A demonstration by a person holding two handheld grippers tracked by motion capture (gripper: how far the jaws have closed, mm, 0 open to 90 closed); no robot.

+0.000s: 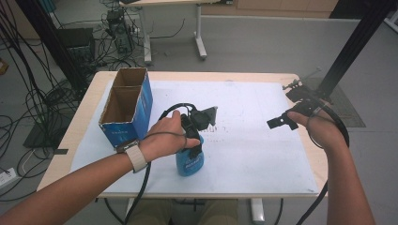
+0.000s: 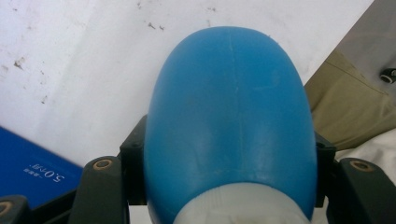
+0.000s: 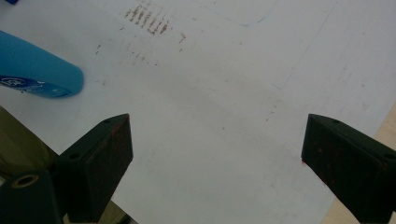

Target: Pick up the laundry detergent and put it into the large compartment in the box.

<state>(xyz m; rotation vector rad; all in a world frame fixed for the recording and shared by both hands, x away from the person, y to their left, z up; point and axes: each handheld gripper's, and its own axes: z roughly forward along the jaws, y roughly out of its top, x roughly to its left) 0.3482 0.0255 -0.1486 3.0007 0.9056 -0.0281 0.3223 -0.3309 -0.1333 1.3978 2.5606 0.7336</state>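
Your pale wooden table (image 1: 87, 101) carries a white paper sheet (image 1: 253, 108) that covers most of its top, and everything else is placed here against that sheet.

At the sheet's far left corner stands an open blue cardboard box (image 1: 127, 105) with two compartments, both apparently empty from the high view.

Near the sheet's front edge, left of centre, a blue plastic bottle with a white neck (image 1: 189, 161) stands upright on the paper, just beside the box's near end. Your left gripper (image 1: 193, 136) comes down over it: the left gripper view shows both black jaws pressed against the bottle's sides close to the neck, pinching it.

Over the sheet's right edge, your right gripper (image 1: 282, 120) hovers with its jaws spread wide and nothing between them, well apart from the bottle.

The likely risk is the grip itself. The bottle's body is smooth and rounded, and the jaws sit high on it, so a quick lift or tilt could let it slide or swing out and drop onto the sheet. Carried toward the box, its base could also clip the cardboard rim and tip the box.
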